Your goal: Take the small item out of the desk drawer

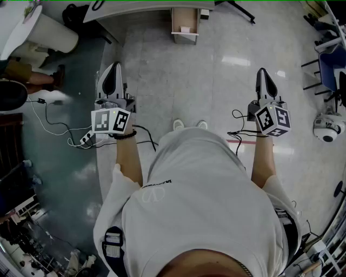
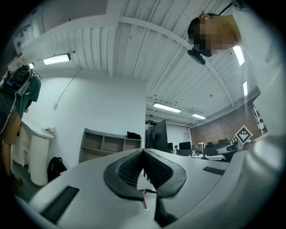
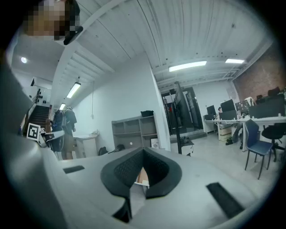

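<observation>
Far ahead, under the grey desk edge (image 1: 146, 8): pale wooden drawer unit (image 1: 185, 24), well apart from both grippers; small item not made out. White power strip (image 1: 86, 139) on the floor near the left forearm. Forearms parallel, pointing forward: left gripper (image 1: 114, 67) (image 2: 143, 152) and right gripper (image 1: 262, 71) (image 3: 143, 151), jaws pressed together, pinching nothing. Only in the gripper views: grey open shelf unit (image 2: 105, 145) (image 3: 134, 129) against a white wall.

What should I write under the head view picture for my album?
Person standing on a shiny floor, left gripper and right gripper both shut.
</observation>
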`<state>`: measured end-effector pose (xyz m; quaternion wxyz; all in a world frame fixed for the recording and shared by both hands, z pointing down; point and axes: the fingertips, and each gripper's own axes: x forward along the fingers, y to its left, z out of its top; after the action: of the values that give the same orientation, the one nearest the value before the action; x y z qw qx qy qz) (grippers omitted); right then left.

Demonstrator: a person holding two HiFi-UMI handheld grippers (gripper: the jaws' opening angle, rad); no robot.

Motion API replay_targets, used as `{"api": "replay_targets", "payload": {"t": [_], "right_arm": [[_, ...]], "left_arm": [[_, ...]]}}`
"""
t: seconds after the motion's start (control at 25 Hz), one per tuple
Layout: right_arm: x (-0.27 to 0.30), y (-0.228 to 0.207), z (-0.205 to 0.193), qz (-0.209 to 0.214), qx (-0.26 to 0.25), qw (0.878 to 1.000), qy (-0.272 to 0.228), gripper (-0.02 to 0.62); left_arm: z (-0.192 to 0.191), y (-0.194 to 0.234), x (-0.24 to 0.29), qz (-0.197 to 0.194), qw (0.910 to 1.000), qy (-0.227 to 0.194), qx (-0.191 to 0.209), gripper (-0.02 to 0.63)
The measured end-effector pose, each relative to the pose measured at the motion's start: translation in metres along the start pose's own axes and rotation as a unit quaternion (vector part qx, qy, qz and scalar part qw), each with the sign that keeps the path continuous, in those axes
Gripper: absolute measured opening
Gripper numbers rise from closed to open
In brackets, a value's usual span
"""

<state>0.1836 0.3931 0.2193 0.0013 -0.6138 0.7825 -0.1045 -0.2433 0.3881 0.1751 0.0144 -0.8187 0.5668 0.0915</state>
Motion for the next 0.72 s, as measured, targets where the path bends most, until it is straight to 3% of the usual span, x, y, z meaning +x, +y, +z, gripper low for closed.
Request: {"api": "replay_targets", "payload": {"t": [0.6,0.72], "right_arm": [[-0.002,0.015,0.006,-0.025,0.0,1.0,-0.014,0.002],[-0.003,0.02,0.005,-0.034,0.001,0.999,-0.011,0.001]], "left_arm": [[0.002,0.014,-0.008,-0.013,0.9998,-0.002,-0.012,-0.002],[-0.007,0.015,-0.008,-0.022,0.9996,0.012,0.014,-0.002]]}}
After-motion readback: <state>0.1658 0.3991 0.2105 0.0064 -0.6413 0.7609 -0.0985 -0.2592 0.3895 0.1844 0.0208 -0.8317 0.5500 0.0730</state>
